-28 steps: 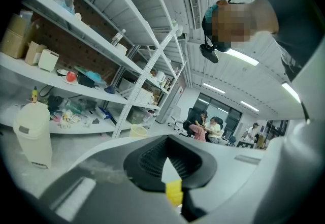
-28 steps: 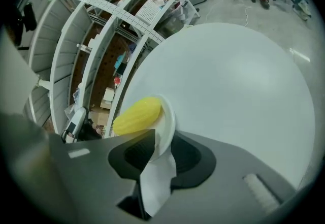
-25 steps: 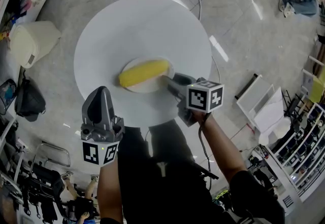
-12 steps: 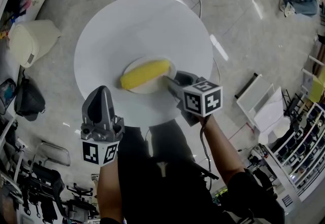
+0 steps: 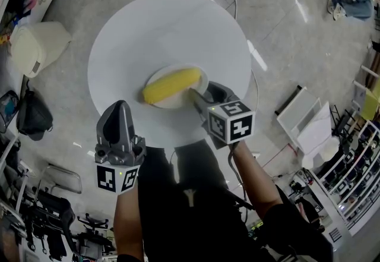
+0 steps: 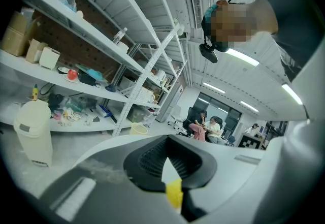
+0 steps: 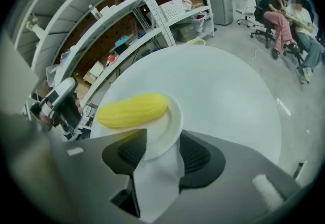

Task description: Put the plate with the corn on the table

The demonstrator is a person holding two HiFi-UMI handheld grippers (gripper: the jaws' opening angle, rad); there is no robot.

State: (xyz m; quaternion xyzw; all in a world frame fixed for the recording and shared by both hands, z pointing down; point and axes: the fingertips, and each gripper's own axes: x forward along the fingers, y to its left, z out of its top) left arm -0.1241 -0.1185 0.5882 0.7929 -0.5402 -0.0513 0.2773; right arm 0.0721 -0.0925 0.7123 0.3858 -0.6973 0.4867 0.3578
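Right gripper (image 7: 162,149): your jaws have just been opening and now stand wide, released. The near rim of the plate (image 7: 170,121) lies between the pads, but neither pad presses on it.

Left gripper (image 6: 170,167): jaws drawn together on nothing. It is held out over the near edge of the table (image 5: 166,29), beside the plate and apart from it. It plays no part in this step and should hold where it is.

Task item: the plate sits flat on the round white table, on your side of the middle. The corn (image 7: 132,108) lies lengthwise across the plate, one end reaching the rim. Judged from this, the placing itself looks complete and the step in hand is letting go and getting clear.

Recommendations for the withdrawal:
- Keep the right jaws fully apart until the rim is out from between them.
- Draw back along the line the jaws point, towards yourself, before you raise the gripper. A lift or twist made too soon could catch the rim.
- Go slowly. The corn is round and nothing holds it, so a nudged or tipped plate would likely send it rolling off.
- Check in the right gripper view that the plate does not follow the pads.
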